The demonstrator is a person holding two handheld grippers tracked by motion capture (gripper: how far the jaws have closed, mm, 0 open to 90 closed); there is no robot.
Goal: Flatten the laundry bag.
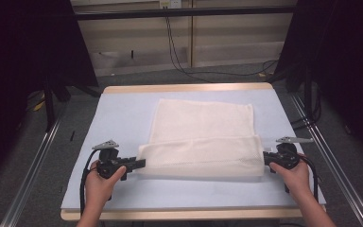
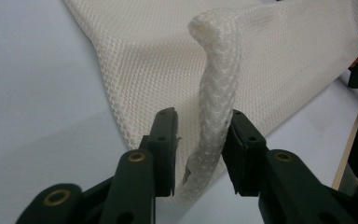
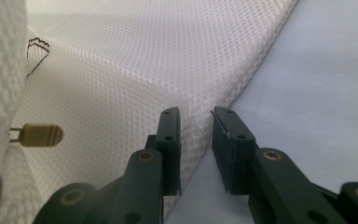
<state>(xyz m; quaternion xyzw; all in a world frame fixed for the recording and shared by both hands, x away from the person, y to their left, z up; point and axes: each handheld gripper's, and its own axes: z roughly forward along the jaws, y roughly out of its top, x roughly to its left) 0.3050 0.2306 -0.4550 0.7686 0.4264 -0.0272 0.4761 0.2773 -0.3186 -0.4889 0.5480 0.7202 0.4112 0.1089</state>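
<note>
From above, the cream mesh cloth [image 1: 203,137] lies across the bench [image 1: 118,118], its folded near edge running between left gripper [image 1: 139,163] and right gripper [image 1: 266,158]. The left gripper view shows narrowly parted jaws flanking the upright cloth corner [image 2: 219,93], one pad touching it. In the right gripper view, narrow jaws straddle the cloth's edge [image 3: 196,126] without pinching.

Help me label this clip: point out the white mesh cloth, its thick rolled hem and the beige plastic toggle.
white mesh cloth [image 1: 203,120], high view, flat far half.
thick rolled hem [image 2: 219,88], left gripper view, mid-length.
beige plastic toggle [image 3: 39,135], right gripper view, rounded body.
</note>
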